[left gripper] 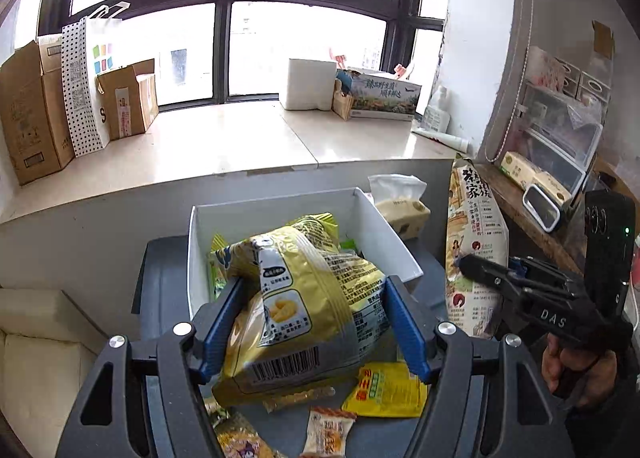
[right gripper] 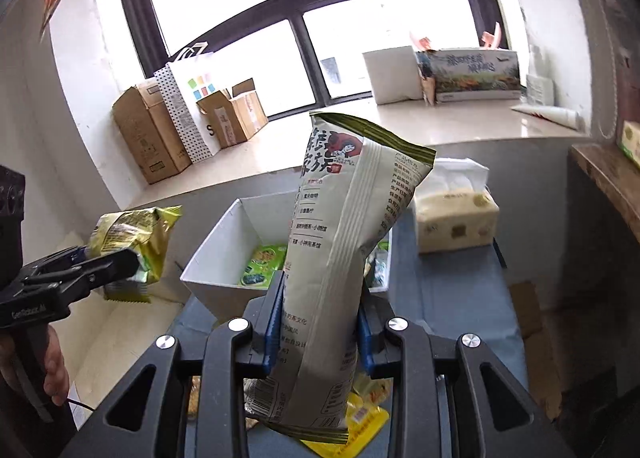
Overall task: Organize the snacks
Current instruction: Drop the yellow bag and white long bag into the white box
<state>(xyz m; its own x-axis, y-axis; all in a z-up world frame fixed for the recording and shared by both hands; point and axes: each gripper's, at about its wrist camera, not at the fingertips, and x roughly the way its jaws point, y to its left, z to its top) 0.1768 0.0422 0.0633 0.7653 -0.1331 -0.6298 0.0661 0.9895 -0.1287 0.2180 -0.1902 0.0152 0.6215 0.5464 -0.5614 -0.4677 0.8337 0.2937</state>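
My left gripper (left gripper: 314,286) is shut on a yellow snack bag (left gripper: 296,306) and holds it above the near edge of a white bin (left gripper: 384,230). It also shows in the right wrist view (right gripper: 132,246), left of the bin (right gripper: 212,262). My right gripper (right gripper: 320,290) is shut on a tall grey-white snack bag (right gripper: 344,238), held upright in front of the bin. In the left wrist view that bag (left gripper: 474,242) is at the right with the right gripper (left gripper: 464,260) on it. Green snack packs (right gripper: 262,264) lie inside the bin.
Small loose snack packs (left gripper: 386,390) lie on the blue-grey table (left gripper: 160,298) below my grippers. A tissue pack (right gripper: 456,214) stands right of the bin. Cardboard boxes (left gripper: 32,114) and a dotted bag (left gripper: 82,86) stand on the window ledge. A wooden shelf (left gripper: 516,202) is at the right.
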